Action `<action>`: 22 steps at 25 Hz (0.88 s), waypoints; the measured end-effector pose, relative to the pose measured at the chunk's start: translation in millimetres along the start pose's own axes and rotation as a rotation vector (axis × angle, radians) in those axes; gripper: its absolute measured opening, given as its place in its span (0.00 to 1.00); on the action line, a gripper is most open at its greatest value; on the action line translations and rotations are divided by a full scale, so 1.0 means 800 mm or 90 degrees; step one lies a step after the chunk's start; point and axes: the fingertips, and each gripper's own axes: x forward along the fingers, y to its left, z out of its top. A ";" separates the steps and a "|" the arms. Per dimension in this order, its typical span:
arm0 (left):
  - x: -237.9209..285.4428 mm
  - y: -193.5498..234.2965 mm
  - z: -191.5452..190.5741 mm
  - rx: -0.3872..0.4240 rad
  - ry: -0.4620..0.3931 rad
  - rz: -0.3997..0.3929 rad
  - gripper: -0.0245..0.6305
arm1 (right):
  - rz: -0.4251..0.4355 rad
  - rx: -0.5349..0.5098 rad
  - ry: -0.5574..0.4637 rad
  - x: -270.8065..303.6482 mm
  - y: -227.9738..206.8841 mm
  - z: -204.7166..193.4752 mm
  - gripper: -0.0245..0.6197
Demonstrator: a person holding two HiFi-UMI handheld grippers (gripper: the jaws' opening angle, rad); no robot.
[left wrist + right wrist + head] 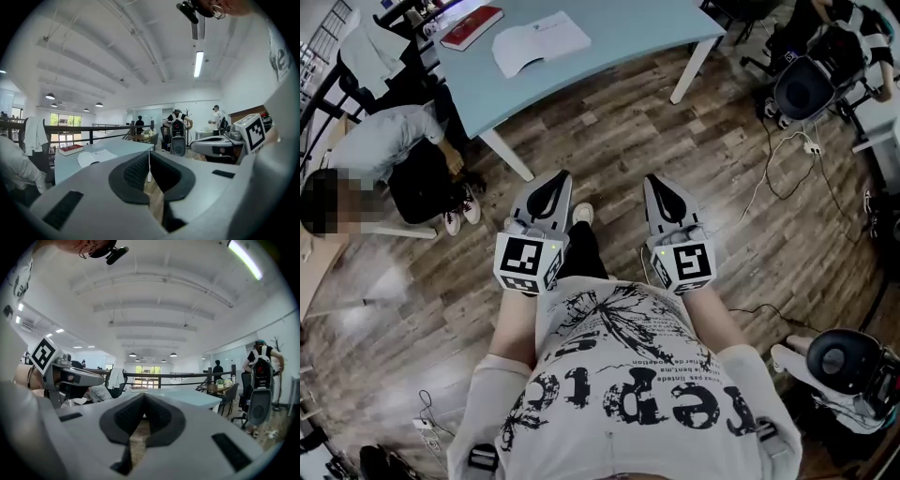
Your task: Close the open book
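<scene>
The open book (539, 42) lies flat with white pages up on the pale blue table (619, 28), far ahead of both grippers. In the left gripper view the open book (96, 157) shows on the table beyond the jaws. My left gripper (561, 176) and right gripper (654, 180) hang side by side close to my body, over the wooden floor, pointing towards the table. Both are shut with nothing between their tips, as the left gripper (149, 154) and right gripper (143, 397) also show in their own views.
A closed red book (472, 26) lies on the table left of the open one. White table legs (506, 155) stand between me and the tabletop. A person (384, 150) crouches at the left. An office chair (806, 89) and floor cables (778, 169) are at the right.
</scene>
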 end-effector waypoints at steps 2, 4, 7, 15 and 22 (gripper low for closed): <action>0.019 0.021 0.002 -0.005 -0.002 0.003 0.07 | -0.002 0.000 0.003 0.023 -0.008 0.000 0.05; 0.044 0.044 0.008 -0.008 -0.007 0.001 0.07 | -0.006 0.000 0.003 0.052 -0.019 0.002 0.05; 0.091 0.080 0.018 -0.009 -0.009 -0.005 0.07 | -0.014 -0.006 0.003 0.103 -0.043 0.008 0.05; 0.231 0.216 0.048 -0.022 -0.010 -0.015 0.07 | -0.033 -0.014 0.012 0.281 -0.102 0.030 0.05; 0.328 0.340 0.063 -0.030 -0.005 -0.005 0.07 | -0.044 -0.008 0.016 0.432 -0.140 0.041 0.05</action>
